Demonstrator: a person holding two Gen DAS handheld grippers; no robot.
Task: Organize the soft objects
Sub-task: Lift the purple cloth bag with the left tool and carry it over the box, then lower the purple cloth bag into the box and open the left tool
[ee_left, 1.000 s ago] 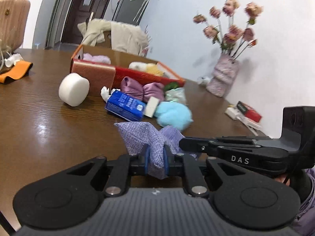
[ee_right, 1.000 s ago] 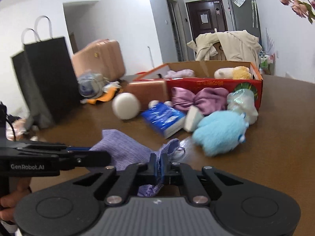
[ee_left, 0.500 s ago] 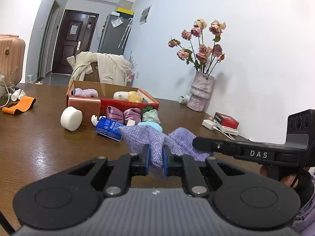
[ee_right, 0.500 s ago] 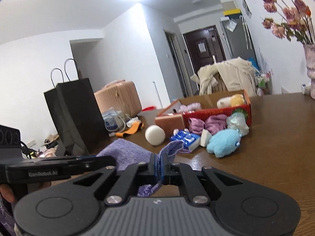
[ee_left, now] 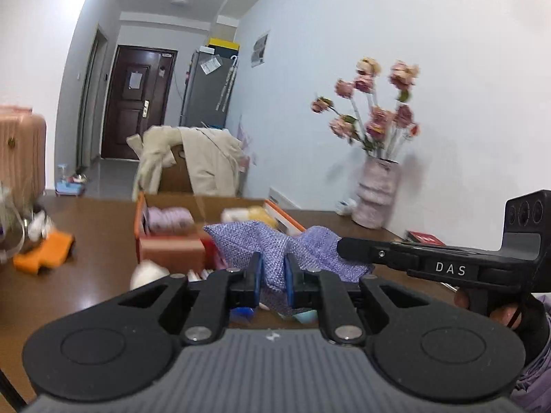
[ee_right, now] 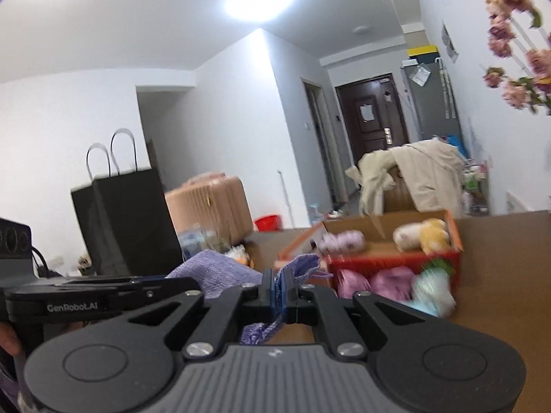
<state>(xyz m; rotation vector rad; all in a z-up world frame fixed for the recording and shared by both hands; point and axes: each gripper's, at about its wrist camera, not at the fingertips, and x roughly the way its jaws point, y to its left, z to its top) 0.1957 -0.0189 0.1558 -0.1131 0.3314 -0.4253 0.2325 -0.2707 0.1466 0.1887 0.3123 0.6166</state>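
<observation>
A purple woven cloth (ee_left: 275, 244) hangs between both grippers, lifted above the brown table (ee_left: 86, 268). My left gripper (ee_left: 272, 277) is shut on its middle. My right gripper (ee_right: 279, 287) is shut on its other end (ee_right: 303, 263); more of the cloth (ee_right: 217, 270) shows to the left. The right gripper also shows in the left wrist view (ee_left: 430, 265). The open red cardboard box (ee_left: 172, 241) holds a lilac soft item (ee_left: 168, 218) and a white-yellow plush (ee_left: 248, 215). It also shows in the right wrist view (ee_right: 389, 258).
In front of the box lie a white ball (ee_left: 148, 273), a purple bow (ee_right: 375, 280) and a pale wrapped item (ee_right: 430, 290). A vase of flowers (ee_left: 377, 192) stands at the right wall. A black paper bag (ee_right: 124, 220) and an orange item (ee_left: 43, 253) are at the left.
Both grippers have risen and moved toward the box with the cloth held between them. The box now looks nearer and the items in front of it sit low in view.
</observation>
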